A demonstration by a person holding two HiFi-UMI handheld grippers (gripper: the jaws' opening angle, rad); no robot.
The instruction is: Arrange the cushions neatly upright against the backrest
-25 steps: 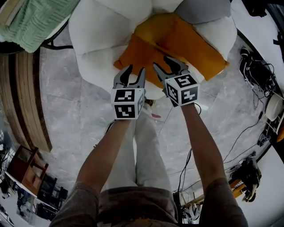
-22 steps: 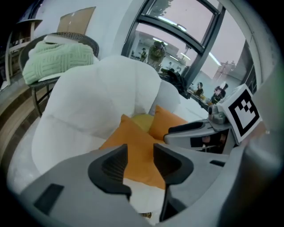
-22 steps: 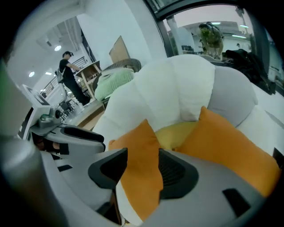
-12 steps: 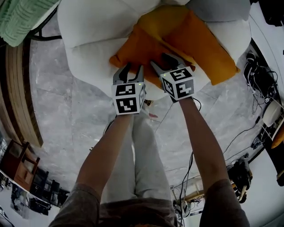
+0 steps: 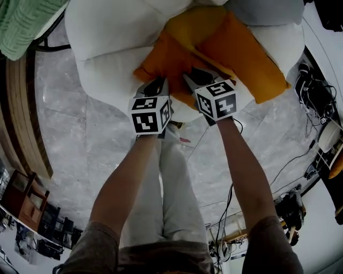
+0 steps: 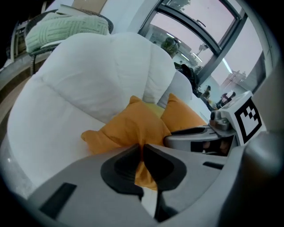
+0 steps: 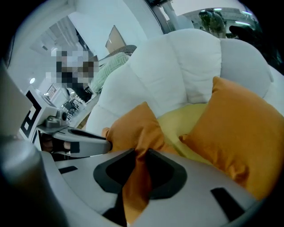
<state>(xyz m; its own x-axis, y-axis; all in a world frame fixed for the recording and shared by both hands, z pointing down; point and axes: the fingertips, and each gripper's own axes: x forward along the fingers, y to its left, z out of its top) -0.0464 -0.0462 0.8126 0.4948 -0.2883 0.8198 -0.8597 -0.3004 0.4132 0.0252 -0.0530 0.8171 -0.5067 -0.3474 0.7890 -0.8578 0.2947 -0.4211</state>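
A white padded armchair (image 5: 112,48) holds two orange cushions and a yellow cushion (image 5: 195,24) wedged between them. The near orange cushion (image 5: 171,61) lies flat on the seat with its front edge toward me. The second orange cushion (image 5: 246,59) leans to its right. My left gripper (image 5: 154,87) is closing its jaws on the near cushion's front edge (image 6: 128,128), and fabric shows pinched between the pads. My right gripper (image 5: 194,79) is closing as well, with a fold of the same cushion (image 7: 133,128) squeezed between its pads. A grey cushion (image 5: 262,10) sits at the back right.
A green knitted blanket (image 5: 21,21) lies on a seat at the left. Wooden furniture (image 5: 21,134) runs along the left side. Cables and gear (image 5: 316,91) clutter the marble floor at the right. The person's legs (image 5: 171,176) stand just before the armchair.
Both grippers stood open over the near orange cushion's front edge before. Now their jaws have come together on its fabric. The left gripper has shifted slightly forward and left.
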